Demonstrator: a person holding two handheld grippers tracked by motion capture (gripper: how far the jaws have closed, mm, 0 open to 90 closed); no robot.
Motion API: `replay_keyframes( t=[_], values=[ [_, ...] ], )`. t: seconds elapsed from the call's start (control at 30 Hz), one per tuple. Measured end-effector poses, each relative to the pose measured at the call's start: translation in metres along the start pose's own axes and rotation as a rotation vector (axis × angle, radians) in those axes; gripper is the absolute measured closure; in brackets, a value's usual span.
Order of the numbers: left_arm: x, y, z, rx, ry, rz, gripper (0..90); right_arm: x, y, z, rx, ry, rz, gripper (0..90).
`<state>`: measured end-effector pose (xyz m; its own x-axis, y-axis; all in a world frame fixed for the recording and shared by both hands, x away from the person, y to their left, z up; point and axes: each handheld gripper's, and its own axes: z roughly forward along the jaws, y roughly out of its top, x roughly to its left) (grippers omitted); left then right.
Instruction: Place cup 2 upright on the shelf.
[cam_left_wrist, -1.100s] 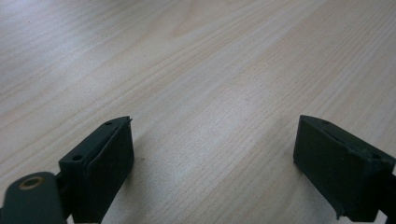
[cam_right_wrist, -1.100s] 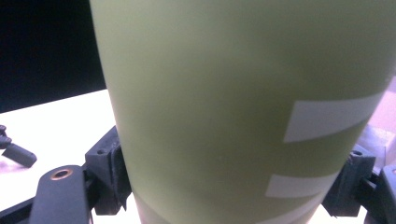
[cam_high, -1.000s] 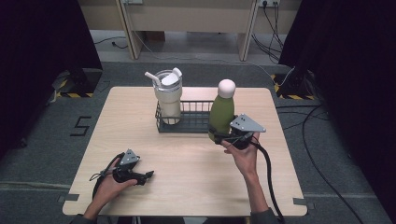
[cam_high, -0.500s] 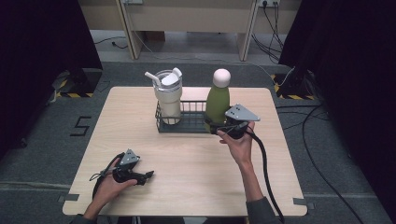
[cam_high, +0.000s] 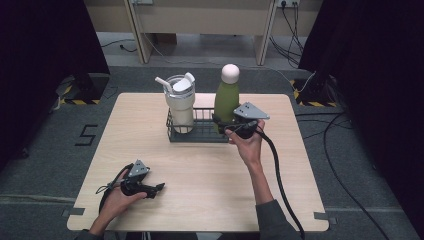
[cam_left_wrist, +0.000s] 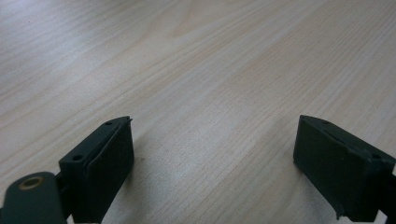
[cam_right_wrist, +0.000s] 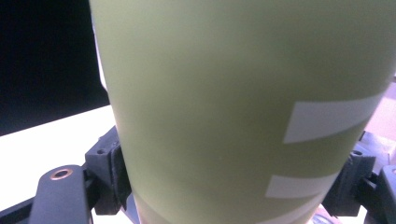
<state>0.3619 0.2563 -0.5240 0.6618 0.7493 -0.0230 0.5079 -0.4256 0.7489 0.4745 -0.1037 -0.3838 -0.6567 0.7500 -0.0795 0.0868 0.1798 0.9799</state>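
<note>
Olive-green bottle — pale stripes, pinkish cap; cream tumbler; black wire basket — light wood table.

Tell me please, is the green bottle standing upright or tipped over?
Upright: the green bottle stands vertical with its cap on top, the right gripper clamped on its lower body at the wire basket.

The high view looks down and forward on the whole bench from the person's side. The left gripper view sits very close above bare bench wood. The right gripper view faces the green bottle, almost touching it.
</note>
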Motion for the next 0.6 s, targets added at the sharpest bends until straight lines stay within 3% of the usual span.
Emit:
replay_keyframes(
  t=[0.6],
  values=[
    [0.0, 0.0, 0.0, -0.001, 0.0, -0.004, 11.6, -0.01, 0.005, 0.032, 0.01, -0.033, 0.001, 21.0]
  ],
)
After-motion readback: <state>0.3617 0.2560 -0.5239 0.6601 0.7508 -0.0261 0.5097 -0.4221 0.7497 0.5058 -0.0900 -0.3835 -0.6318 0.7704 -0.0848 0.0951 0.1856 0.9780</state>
